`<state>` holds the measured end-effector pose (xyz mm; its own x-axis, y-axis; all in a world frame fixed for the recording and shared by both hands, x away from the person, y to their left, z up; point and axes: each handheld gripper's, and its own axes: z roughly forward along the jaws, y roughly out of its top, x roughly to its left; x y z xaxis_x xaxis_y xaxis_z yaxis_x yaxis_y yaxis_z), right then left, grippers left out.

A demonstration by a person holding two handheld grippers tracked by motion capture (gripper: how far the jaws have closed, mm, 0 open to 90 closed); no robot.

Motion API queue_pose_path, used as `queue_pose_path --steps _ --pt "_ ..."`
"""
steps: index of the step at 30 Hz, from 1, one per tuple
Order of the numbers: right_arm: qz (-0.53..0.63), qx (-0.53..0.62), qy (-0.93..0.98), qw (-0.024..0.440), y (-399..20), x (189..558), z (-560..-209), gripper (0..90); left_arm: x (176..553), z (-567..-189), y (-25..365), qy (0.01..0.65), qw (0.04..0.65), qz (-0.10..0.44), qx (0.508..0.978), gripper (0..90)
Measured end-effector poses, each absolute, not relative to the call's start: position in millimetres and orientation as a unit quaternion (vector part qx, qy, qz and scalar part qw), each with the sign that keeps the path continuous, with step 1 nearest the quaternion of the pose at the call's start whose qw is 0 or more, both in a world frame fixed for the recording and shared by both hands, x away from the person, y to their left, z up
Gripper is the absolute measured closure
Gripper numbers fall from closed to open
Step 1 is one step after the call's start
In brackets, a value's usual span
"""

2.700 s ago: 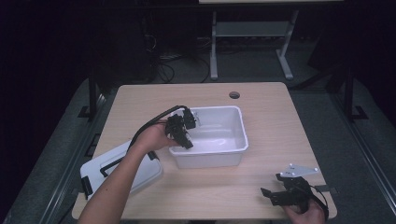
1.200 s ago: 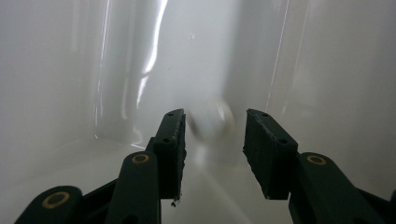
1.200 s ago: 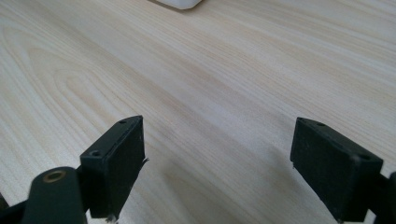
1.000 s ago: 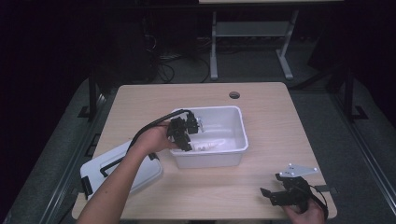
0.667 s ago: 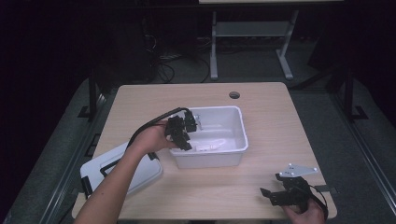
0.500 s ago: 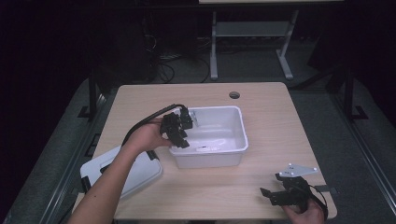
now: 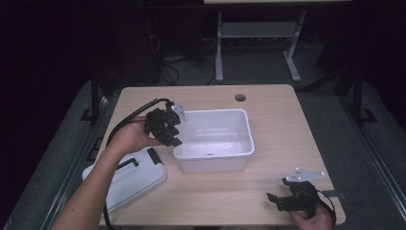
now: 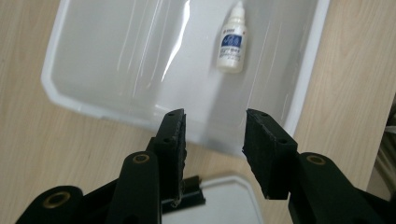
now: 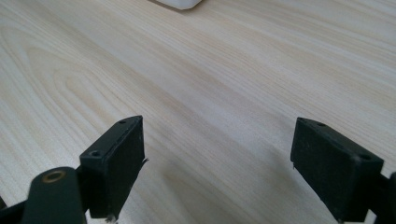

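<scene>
The small bottle is lying in the white tub mid-counter. The left gripper is hovering over the tub's left rim, fingers just opening, empty; the right gripper is resting released near right. Risk — snagging the rim and dragging the tub.

three views: one fixed overhead, two riding on the grippers.
high view looks forward and down over the table; left gripper view looks close down into the white bin, also seen from above; right gripper view skims the tabletop.
</scene>
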<state>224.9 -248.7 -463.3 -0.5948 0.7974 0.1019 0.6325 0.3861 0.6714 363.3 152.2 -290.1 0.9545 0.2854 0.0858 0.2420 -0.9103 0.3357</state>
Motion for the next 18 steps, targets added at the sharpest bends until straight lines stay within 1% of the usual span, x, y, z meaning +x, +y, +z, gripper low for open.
queue_pose_path --steps 10,18 --pt "0.343 0.433 0.825 0.121 -249 225 -464 17.1 353 -286 187 0.162 0.161 0.077 0.971 56.3" --pt "0.342 0.432 0.825 0.123 -248 225 -464 17.1 345 -291 214 0.183 0.161 0.081 0.966 55.3"
